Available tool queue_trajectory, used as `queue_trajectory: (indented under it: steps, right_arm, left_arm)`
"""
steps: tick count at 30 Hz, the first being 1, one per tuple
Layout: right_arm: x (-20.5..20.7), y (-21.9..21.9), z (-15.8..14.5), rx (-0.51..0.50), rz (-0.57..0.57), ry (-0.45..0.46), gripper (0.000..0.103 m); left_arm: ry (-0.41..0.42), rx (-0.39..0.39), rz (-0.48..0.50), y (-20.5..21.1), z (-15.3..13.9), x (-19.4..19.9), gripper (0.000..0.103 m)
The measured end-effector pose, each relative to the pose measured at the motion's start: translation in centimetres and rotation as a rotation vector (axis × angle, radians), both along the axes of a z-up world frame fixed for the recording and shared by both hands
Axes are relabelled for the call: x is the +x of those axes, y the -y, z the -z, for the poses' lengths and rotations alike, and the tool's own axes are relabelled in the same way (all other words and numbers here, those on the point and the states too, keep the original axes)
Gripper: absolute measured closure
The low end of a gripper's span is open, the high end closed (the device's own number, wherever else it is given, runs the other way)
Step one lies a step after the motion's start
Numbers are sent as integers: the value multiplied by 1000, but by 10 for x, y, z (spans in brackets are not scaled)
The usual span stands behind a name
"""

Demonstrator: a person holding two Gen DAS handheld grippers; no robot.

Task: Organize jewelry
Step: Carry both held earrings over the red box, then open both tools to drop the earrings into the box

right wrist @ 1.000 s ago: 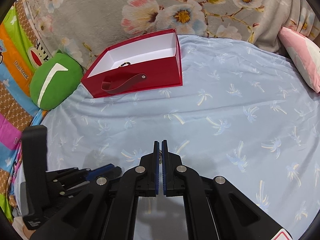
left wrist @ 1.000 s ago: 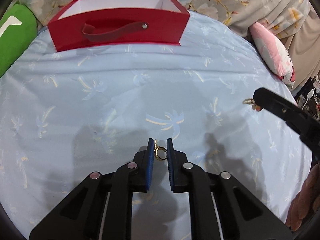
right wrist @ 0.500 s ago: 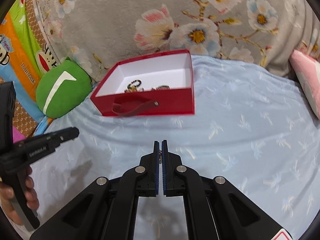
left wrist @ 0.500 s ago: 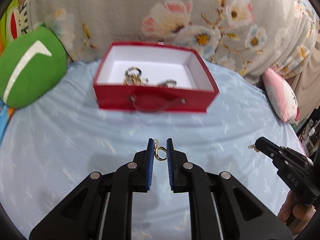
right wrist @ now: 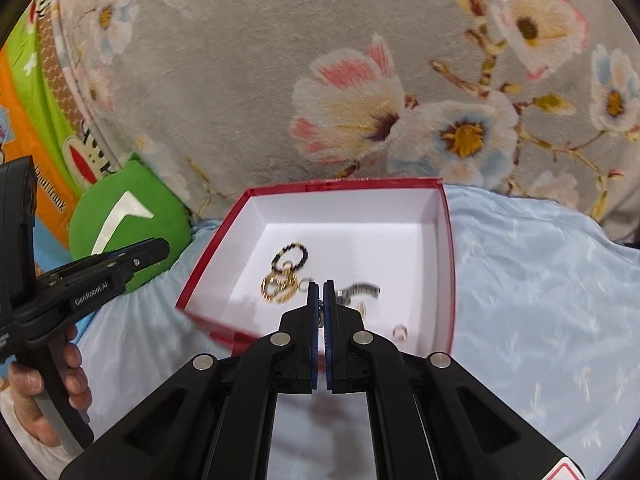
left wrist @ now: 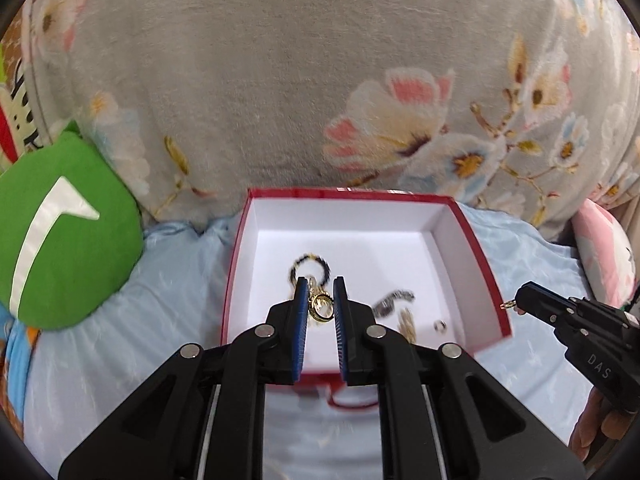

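Over the red box [left wrist: 486, 280], left tongs [left wrist: 321, 306] apparently pinch a gold ring [left wrist: 322, 307].

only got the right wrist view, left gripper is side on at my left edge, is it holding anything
observer: Yes. The left gripper is shut on a gold hoop, pinched between its blue pads.
operator: is it over the box
observer: In the left wrist view its fingers sit in front of the white floor of the red box, and the hoop overlaps a black beaded ring lying inside.
operator: and my own piece, i barely see it
observer: From the left wrist view a small gold piece pokes out of the tip of the right gripper.
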State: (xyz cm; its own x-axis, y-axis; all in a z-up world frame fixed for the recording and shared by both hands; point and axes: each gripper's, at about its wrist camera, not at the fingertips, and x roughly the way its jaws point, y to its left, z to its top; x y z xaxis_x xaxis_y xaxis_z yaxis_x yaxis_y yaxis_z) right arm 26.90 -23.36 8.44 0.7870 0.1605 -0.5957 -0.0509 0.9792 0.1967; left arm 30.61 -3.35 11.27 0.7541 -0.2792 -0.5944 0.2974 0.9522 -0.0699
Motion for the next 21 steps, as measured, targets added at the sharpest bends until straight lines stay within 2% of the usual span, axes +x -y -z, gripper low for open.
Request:
queue_trajectory:
  steps: [5,12,21]
  right_arm:
    - [57,10,7,13,17,-28,101]
    - [115,15,28,-28,37,-72,101]
    - [147,15,56,-61,42,-114,101]
  left_arm:
    - [-12,35,-9,20,7,56,91]
    - [-26,75,-13,49,25,113,91]
    - [-67,95,-40,61,53,151,91]
